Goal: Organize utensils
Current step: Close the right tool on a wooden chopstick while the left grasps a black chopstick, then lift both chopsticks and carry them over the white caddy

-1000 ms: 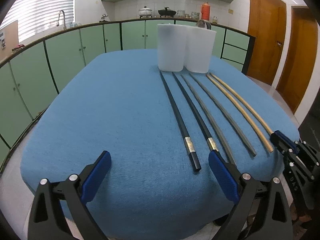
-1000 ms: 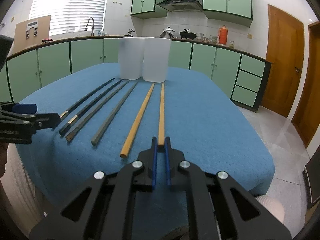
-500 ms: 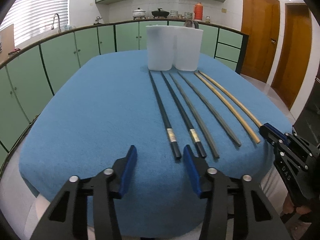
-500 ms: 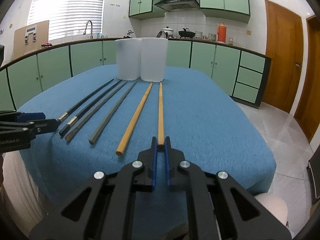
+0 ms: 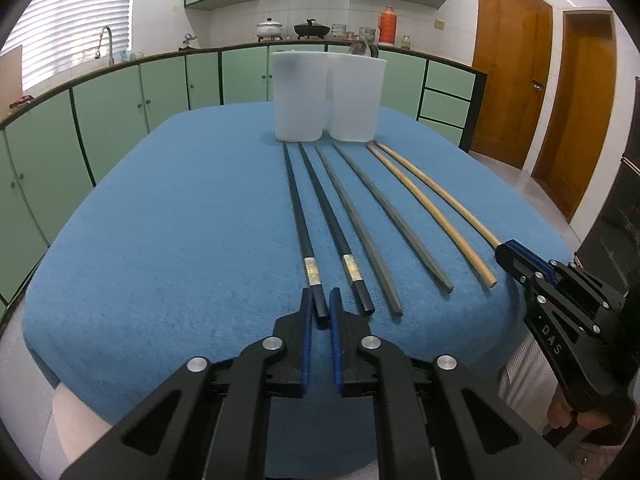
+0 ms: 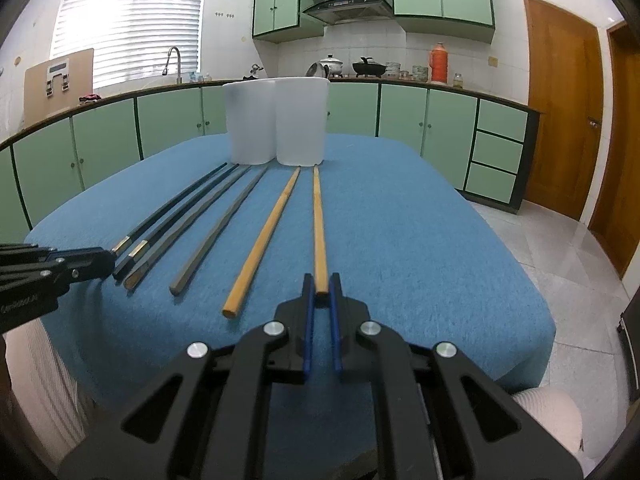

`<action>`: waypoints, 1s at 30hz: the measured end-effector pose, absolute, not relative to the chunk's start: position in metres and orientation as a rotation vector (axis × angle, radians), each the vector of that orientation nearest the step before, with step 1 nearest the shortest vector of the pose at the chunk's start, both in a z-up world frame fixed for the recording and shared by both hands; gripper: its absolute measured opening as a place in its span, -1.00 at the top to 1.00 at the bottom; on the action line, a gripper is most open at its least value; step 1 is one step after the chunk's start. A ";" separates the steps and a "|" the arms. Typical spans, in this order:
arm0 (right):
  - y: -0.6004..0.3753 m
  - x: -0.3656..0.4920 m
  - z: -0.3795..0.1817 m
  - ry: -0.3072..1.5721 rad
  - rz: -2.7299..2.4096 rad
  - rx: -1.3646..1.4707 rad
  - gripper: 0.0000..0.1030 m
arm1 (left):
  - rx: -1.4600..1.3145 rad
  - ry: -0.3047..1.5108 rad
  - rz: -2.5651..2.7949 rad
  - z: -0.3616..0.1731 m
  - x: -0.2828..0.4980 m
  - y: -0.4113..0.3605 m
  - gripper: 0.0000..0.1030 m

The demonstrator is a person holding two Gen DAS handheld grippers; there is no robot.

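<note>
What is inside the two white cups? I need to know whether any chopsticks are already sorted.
Nothing pokes above the rims of the white cups. Their frosted walls hide the insides. All six chopsticks lie on the blue cloth.

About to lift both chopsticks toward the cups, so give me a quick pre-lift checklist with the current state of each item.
1. Left gripper shut on leftmost black chopstick, near end: ok.
2. Right gripper shut on rightmost wooden chopstick, near end: ok.
3. Neighbouring chopsticks outside both grips: ok.
4. Two white cups upright, side by side: ok.
5. Room inside the cups: cannot tell.
6. Grip firm enough to hold: cannot tell.
</note>
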State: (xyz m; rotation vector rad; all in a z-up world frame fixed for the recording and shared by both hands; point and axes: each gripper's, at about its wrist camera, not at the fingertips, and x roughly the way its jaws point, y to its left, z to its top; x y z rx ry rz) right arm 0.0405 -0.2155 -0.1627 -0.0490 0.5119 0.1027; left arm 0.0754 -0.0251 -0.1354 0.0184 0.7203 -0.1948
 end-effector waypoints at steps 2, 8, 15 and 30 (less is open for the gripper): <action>-0.215 0.041 -0.163 0.505 0.097 -0.046 0.84 | 0.019 0.719 -0.190 -0.135 0.076 -0.026 0.84; -0.219 0.041 -0.160 0.505 0.107 -0.031 0.87 | 0.013 0.705 -0.169 -0.132 0.072 -0.024 0.86; -0.227 0.033 -0.134 0.451 0.106 -0.047 0.87 | 0.021 0.626 -0.147 -0.107 0.061 -0.016 0.86; -0.254 0.045 -0.021 0.306 0.196 -0.020 0.88 | 0.008 0.347 -0.151 -0.007 0.057 -0.004 0.88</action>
